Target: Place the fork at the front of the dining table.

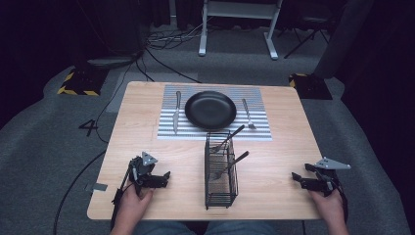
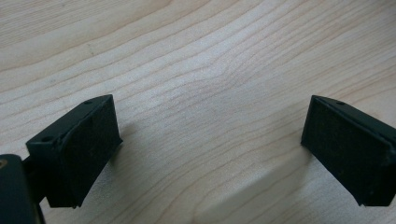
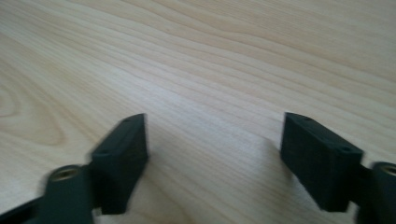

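Where two utensils [image 1: 229, 152] lean, black wire caddy [image 1: 220, 196] mid-table.

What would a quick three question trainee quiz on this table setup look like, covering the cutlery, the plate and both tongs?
1. True or false: the black plate sits on the striped placemat.
2. Which piece of cutlery lies to the right of the plate in the high view? A) a spoon B) the fork C) chopsticks
3. Fill in: the left tongs and the right tongs both have jaws that are ____, hovering over bare wooden table.

Key:
1. True. The knife lies on the mat too, left of the plate.
2. B.
3. Open. More utensils stand in the wire caddy between the two hands.
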Available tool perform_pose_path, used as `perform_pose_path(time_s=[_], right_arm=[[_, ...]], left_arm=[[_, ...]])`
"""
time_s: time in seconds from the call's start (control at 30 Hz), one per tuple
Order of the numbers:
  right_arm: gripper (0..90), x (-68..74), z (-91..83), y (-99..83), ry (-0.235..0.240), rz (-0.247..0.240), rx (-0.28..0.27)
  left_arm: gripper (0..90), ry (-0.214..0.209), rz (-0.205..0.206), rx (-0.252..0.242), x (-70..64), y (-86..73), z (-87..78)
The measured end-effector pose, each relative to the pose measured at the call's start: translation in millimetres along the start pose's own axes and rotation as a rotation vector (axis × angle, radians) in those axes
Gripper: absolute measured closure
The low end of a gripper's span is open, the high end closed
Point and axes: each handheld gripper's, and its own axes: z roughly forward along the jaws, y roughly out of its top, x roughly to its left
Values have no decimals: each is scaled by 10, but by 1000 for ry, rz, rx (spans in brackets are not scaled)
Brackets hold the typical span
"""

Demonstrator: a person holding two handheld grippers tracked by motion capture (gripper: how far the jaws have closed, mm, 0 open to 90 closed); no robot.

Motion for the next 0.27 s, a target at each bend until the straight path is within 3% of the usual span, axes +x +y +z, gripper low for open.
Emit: perform_pose_path(time_s=[0.1, 0.27], right_arm=[[0, -27, 47, 18, -37, 60, 46], [0, -34, 53, 22, -49, 68, 47]], left_arm=[[44, 0, 0, 0, 0, 0, 0], [44, 1, 3, 1, 2, -1, -1]])
